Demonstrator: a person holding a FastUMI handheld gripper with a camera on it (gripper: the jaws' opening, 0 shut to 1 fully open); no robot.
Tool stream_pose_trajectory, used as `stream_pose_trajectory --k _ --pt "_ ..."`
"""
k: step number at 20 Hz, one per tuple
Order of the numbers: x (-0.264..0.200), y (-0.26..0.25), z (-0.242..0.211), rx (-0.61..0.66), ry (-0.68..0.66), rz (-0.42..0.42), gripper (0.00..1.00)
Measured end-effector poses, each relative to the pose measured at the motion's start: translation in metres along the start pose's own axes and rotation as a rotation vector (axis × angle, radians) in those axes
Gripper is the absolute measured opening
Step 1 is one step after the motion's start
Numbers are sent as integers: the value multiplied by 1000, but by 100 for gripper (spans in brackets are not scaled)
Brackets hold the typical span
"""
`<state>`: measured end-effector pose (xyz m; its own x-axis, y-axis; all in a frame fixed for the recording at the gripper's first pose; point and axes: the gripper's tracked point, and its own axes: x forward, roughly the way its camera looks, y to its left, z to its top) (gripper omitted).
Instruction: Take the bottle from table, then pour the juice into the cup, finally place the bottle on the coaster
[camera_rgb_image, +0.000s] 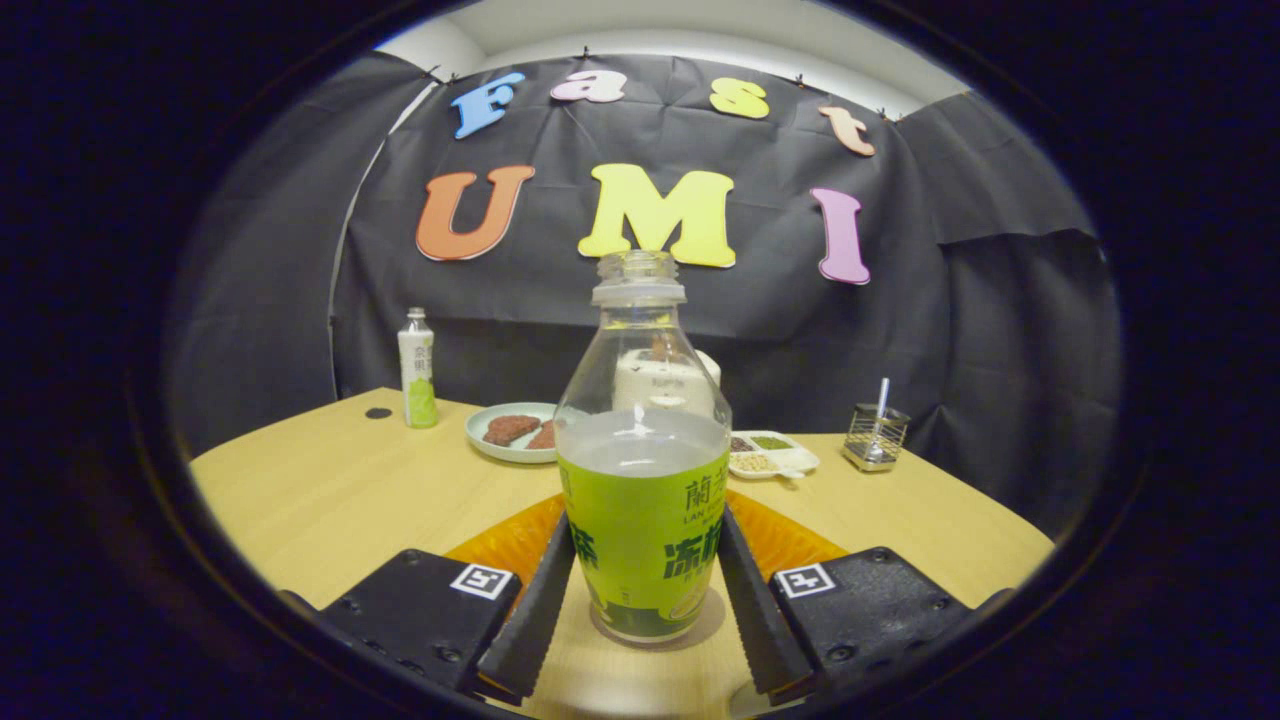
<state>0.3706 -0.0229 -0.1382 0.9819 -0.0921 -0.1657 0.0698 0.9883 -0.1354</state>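
Bottle (642, 460): stands upright on the tabletop (330, 490) between the two gripper fingers, long axis vertical, open mouth pointing straight up, no cap on it.
Bottle contents: pale liquid fills roughly the lower half; the clear upper part above the liquid line is see-through.
Bottle label: a green wrap around the lower body with dark characters printed on it; the small print is not legible.
Gripper (645, 580): held level and low over the tabletop, pointing forward at the bottle; the two dark ribbed fingers (540, 600) lie along the left and right sides of the label, narrowed to the bottle's width and seemingly touching it on both sides.
Gripper markings: a small square black-and-white marker sits on each finger block.
Coaster (510, 545): an orange mat lying flat just behind the bottle and spreading out beyond both fingers; whether the bottle's base overlaps it cannot be told.
Cup (655, 380): a white one directly behind the bottle, seen through the clear glass.
Second bottle (417, 368): slim, white and green, upright at the far left of the tabletop.
Plate (500, 445): pale, with brown pieces on it, left of the cup.
Divided tray (785, 460): white, with small portions of food, right of the bottle.
Wire holder (873, 435): further right, with a utensil standing in it.
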Motion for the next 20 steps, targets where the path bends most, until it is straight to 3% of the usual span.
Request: stream_pose_trajectory --k 6,12,14,15,20 --pt "9 -1 -16 80 21 40 81" --pt "6 -3 -23 76 50 32 84" --pt "1 2 -22 98 59 64 95" --pt "1 2 -22 86 62 67 100" --pt "-26 -1 -17 -17 80 69 100"
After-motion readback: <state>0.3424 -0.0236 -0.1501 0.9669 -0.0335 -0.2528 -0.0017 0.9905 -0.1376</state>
